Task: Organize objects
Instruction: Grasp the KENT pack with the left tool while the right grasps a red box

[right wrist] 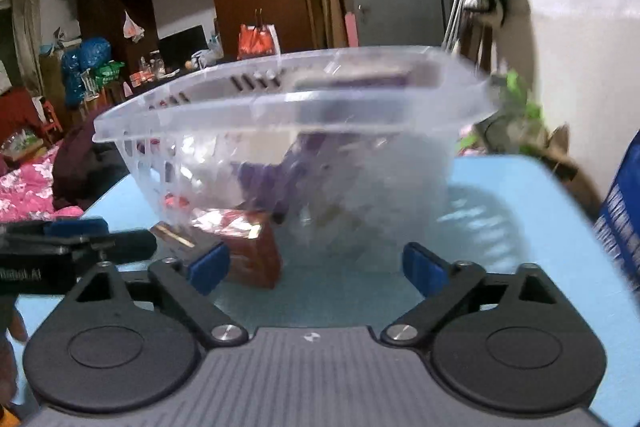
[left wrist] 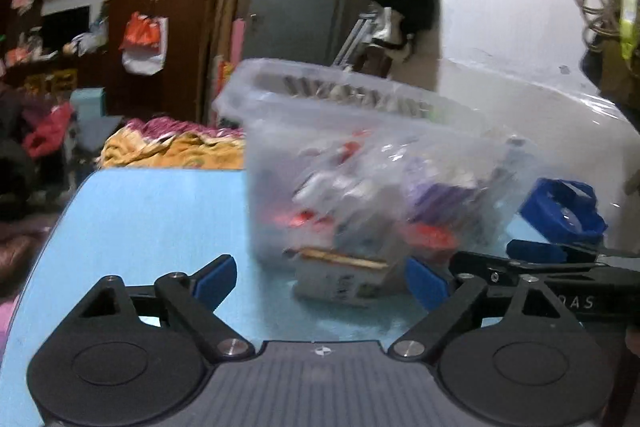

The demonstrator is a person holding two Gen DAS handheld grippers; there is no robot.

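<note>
A clear plastic basket (left wrist: 280,147) stands on the light blue table (left wrist: 152,223), holding several small packets in red, purple and white. A small box (left wrist: 340,279) lies on the table at its base. My left gripper (left wrist: 320,279) is open and empty just in front of the box. In the right wrist view the basket (right wrist: 280,131) is close ahead, with a red box (right wrist: 256,251) lying by its base. My right gripper (right wrist: 316,267) is open and empty, with the red box near its left finger. The other gripper (right wrist: 76,231) shows at the left.
A blue plastic ring-shaped object (left wrist: 564,207) lies on the table right of the basket. A blue box (right wrist: 620,215) stands at the right edge. A bed with pink and yellow bedding (left wrist: 172,143) and a cluttered room lie beyond the table's far edge.
</note>
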